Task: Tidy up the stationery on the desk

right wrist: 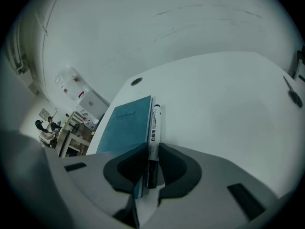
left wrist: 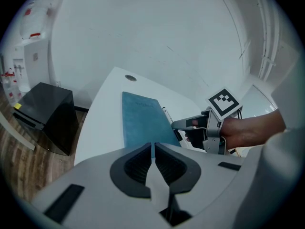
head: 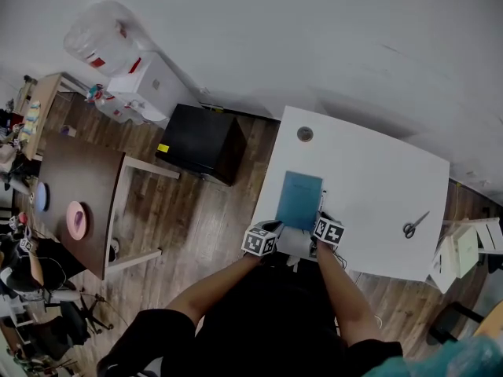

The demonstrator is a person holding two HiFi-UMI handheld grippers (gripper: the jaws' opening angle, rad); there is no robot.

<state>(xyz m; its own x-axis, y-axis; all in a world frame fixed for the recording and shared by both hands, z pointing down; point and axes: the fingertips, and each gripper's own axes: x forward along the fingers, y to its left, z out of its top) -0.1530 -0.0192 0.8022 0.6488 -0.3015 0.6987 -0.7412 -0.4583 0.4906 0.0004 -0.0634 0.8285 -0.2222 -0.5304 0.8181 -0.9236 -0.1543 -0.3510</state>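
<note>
Right hand-held gripper [right wrist: 152,150] is closed on the black-and-white marker pen [right wrist: 154,125], which lies touching the right edge of the teal rectangular notebook [right wrist: 124,125] on the white bench [right wrist: 224,109]. Left hand-held gripper [left wrist: 152,148] is nearly closed and empty, at the notebook's near edge. Risk: the grip sits at the pen's end, so lifting may let it pivot or drag the notebook.

The bare left forearm [head: 211,286] and bare right forearm [head: 343,289] reach forward side by side; the grey two-jaw left gripper [left wrist: 152,149] tilts downward, jaws almost together, nothing between; the grey two-jaw right gripper [right wrist: 152,162] tilts downward, jaws clamped on a white, black-capped marker pen [right wrist: 154,128].
</note>
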